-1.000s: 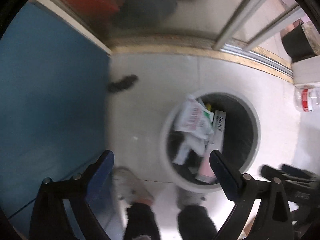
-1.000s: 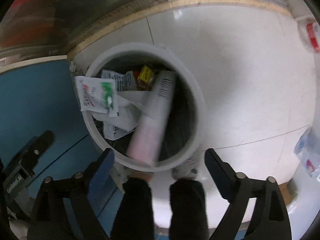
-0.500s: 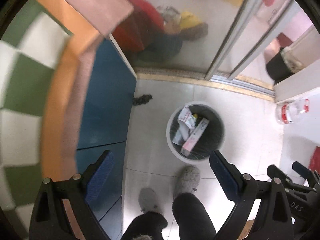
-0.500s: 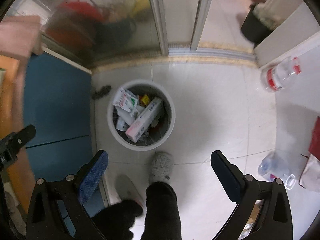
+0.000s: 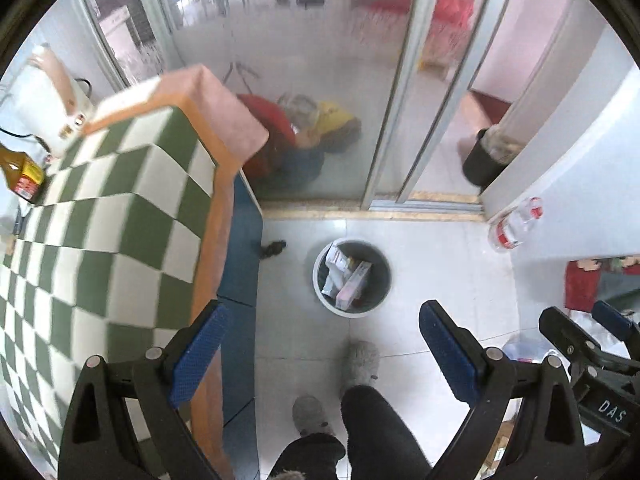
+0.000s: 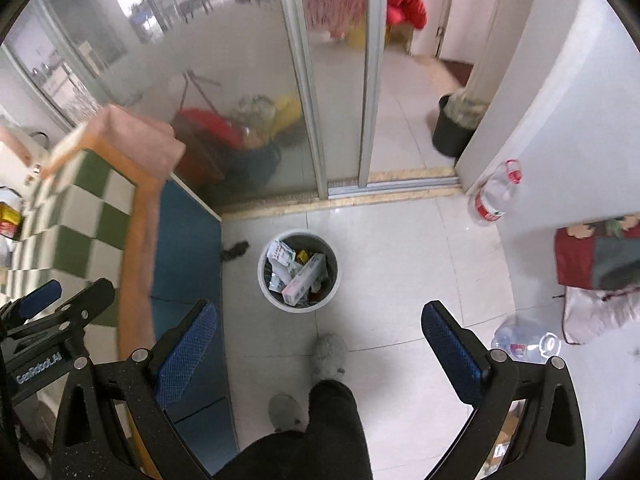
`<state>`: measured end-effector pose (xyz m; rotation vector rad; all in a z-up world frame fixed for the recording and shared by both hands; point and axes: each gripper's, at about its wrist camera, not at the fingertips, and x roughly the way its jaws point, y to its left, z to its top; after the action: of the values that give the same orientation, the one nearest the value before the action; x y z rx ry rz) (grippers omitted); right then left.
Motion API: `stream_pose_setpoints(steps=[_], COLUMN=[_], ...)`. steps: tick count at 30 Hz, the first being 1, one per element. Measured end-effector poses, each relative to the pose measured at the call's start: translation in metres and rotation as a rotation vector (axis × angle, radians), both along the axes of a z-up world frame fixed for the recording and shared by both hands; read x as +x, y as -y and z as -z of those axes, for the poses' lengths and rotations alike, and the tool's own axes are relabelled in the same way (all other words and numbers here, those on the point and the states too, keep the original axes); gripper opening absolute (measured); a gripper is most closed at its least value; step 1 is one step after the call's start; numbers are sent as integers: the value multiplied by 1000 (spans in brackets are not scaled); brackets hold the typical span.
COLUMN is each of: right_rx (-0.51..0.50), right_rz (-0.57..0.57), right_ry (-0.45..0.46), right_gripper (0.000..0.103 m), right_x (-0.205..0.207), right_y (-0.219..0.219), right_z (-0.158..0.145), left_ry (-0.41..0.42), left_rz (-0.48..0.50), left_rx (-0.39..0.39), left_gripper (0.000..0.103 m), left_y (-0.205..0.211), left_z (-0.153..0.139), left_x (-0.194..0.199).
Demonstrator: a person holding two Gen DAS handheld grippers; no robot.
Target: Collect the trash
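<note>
A round grey trash bin [image 5: 380, 276] [image 6: 332, 280] stands on the white tiled floor, far below both grippers. Inside lie a pink-and-white box [image 5: 354, 284] [image 6: 302, 280], white wrappers [image 6: 282, 258] and a small yellow packet [image 6: 302, 256]. My left gripper [image 5: 320, 344] is open and holds nothing. My right gripper [image 6: 320, 340] is also open with nothing between its blue pads. In the left wrist view the right gripper [image 5: 588, 344] shows at the right edge; in the right wrist view the left gripper [image 6: 52, 304] shows at the left edge.
A table with a green-and-white checked cloth [image 5: 100, 240] [image 6: 80, 216] and blue side panels stands left. The person's legs and grey slippers [image 5: 360, 360] [image 6: 328, 354] are below. Plastic bottles [image 6: 494, 196] [image 6: 524, 340], a black pot [image 5: 486, 156], a dark scrap [image 5: 272, 248] and glass sliding doors surround the bin.
Both grippers have risen well away from the bin, which now looks small and distant. The tabletop has come into view at left. The pink box lies settled in the bin.
</note>
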<state>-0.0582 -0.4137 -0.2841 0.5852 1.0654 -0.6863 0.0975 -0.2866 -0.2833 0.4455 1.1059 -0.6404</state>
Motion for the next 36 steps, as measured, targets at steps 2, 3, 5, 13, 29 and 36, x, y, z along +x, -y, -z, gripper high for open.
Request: stream_pose_setpoints(steps=[2,3,5,13,29,36], right_rx=[-17,-30,-51,-71,27,94], right_rz=[15,23,32,35,-106,-141], right_ry=[32,40,60,148,262,272], right_gripper=[103,103,103,103,103,103], right_x=[-20,-28,-43,-95,-130,-136], right_y=[-18,-24,-37,-77,-89,-84], right_z=[-31,-43,-66,-146,-232,-232], left_ry=[20,26,41,56,-42,-80], left_rz=[10,14,19,47,74,78], left_rx=[-25,-35,-48,-118,-244,-248], left_gripper=[98,98,98,98,103,103], left_y=[-13,-17,-29,-62,-88,-92], left_z=[-23,-30,-48,-114,-190,-196], left_x=[-12,-18,-27,-60,-94,-108])
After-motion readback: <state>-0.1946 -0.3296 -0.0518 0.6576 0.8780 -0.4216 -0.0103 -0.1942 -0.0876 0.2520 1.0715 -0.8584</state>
